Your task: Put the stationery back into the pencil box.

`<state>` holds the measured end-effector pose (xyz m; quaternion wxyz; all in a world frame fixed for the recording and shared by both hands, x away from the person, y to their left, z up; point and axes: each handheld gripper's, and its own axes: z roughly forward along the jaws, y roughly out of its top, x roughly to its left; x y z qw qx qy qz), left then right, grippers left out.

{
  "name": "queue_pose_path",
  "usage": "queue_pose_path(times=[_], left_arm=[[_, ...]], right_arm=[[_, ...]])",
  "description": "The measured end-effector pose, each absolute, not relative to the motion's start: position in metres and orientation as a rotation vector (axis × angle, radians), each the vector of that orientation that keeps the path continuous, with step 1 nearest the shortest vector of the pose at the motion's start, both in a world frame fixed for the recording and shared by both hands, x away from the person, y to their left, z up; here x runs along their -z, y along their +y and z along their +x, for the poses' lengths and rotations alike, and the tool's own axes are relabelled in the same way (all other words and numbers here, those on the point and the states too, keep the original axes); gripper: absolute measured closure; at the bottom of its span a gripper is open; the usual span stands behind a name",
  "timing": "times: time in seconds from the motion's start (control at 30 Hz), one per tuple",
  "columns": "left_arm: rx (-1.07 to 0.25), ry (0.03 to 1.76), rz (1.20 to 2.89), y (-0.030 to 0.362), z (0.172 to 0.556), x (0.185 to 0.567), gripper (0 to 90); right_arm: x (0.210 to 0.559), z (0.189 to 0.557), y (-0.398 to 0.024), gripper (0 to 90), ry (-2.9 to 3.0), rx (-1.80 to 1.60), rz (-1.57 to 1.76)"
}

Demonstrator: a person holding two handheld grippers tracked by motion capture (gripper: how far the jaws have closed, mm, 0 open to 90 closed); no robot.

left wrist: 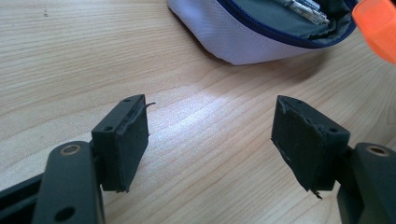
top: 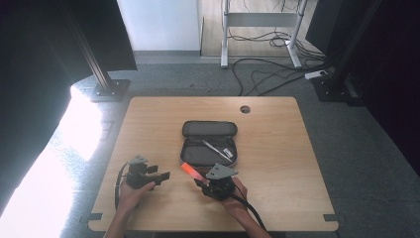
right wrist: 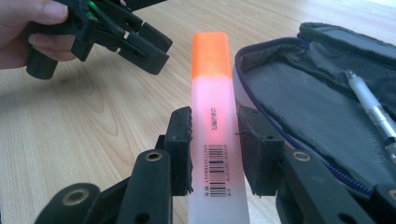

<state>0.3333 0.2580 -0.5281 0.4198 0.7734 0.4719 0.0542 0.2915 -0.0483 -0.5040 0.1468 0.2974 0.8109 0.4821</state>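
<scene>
An orange highlighter (right wrist: 212, 121) is clamped in the right gripper (right wrist: 214, 149), just left of the open pencil case (right wrist: 322, 121). The left gripper (left wrist: 210, 140) is held wide open and empty. Next, it likely needs carrying over the case.

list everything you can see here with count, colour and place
highlighter: 1, orange cap with pale barrel, clamped in the right gripper beside the case
pencil case: 1, dark grey, unzipped, table middle
pen: 1, silver, inside the case
table: 1, light wood, round hole near far edge
cables: several, black, on the floor beyond the table
left gripper: 1, black, jaws open over bare table, left of the case
right gripper: 1, black, shut on the highlighter
hands: 2, at the near edge, one per gripper
</scene>
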Motion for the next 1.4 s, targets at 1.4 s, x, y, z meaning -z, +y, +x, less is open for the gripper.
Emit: queue_pose_path(times=[1.4], left_arm=[[-0.129, 1.186, 1.942, 0.258, 0.334, 0.529, 27.8]], right_arm=[[0.497, 0.336, -0.067, 65.8, 2.293, -1.422, 0.905]])
